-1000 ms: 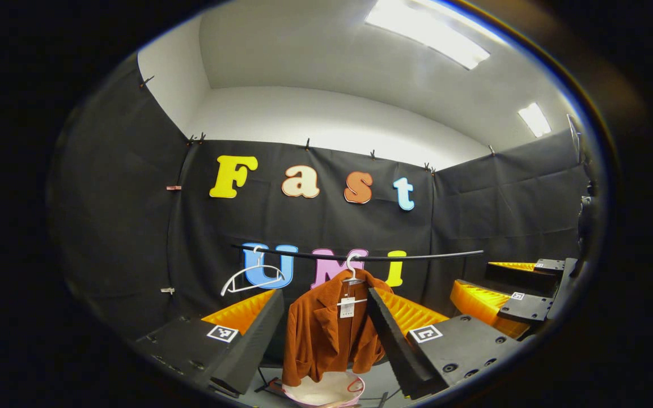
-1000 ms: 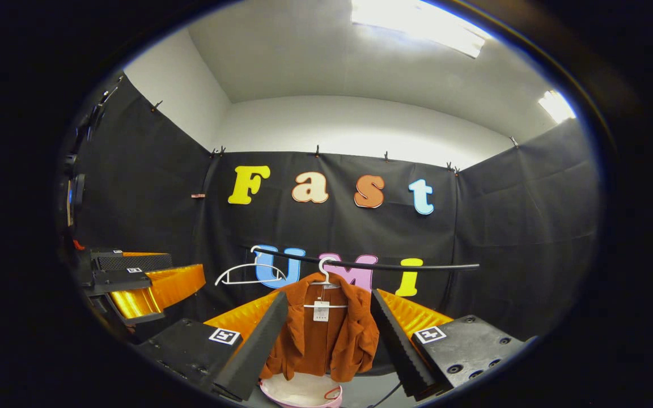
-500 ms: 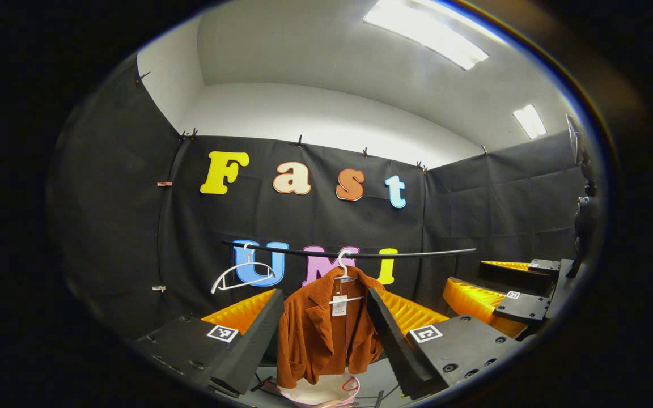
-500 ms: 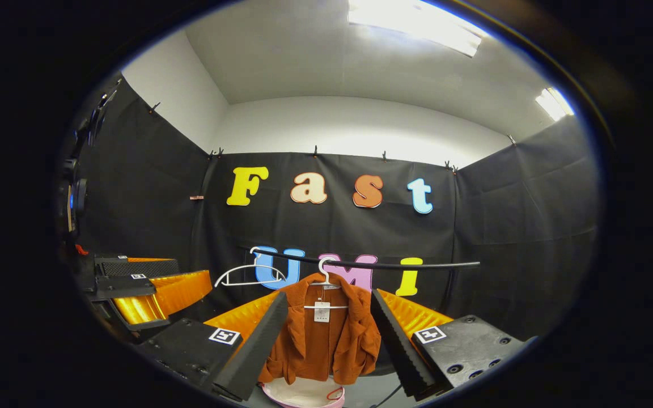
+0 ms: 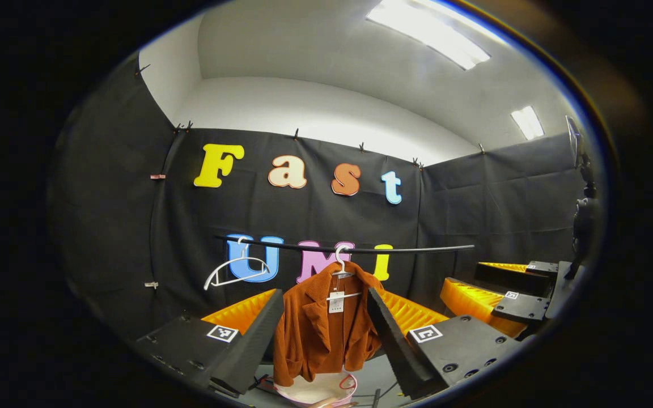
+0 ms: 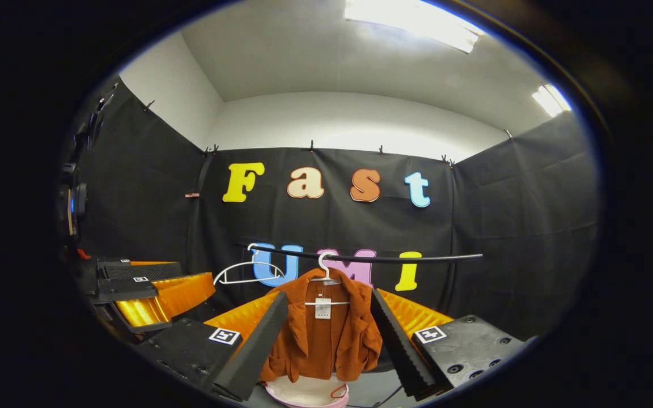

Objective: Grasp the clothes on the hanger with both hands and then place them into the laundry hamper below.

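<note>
1. Your left gripper [image 5: 325, 340] sits at the bottom centre of the left gripper view. Its two fingers stand apart with nothing between them.
2. Your right gripper [image 6: 326, 340] sits at the bottom centre of the right gripper view. Its two fingers likewise stand apart and clamp nothing.
3. The rust-brown jacket [image 5: 323, 331] hangs on a white hanger [image 5: 342, 272] just below centre of the left gripper view, framed by the gap between the fingers (well beyond the tips, not touching them). In the right gripper view the jacket [image 6: 322, 331] hangs in the same lower-centre position.
4. A paper tag [image 6: 322, 309] hangs at the jacket's open front.
5. The laundry hamper [image 6: 306, 392] stands directly under the jacket at the bottom edge, its rim pink and its inside pale.
6. A black rail [image 5: 360, 249] runs across the middle of the frame and carries both hangers.
7. Count: two hangers, one jacket, one hamper. The second hanger [image 5: 236, 269] is bare and hangs left of the jacket.
8. The other gripper appears at the lower right edge [image 5: 502, 297] of the left gripper view, and at the lower left edge [image 6: 145, 292] of the right gripper view.
</note>
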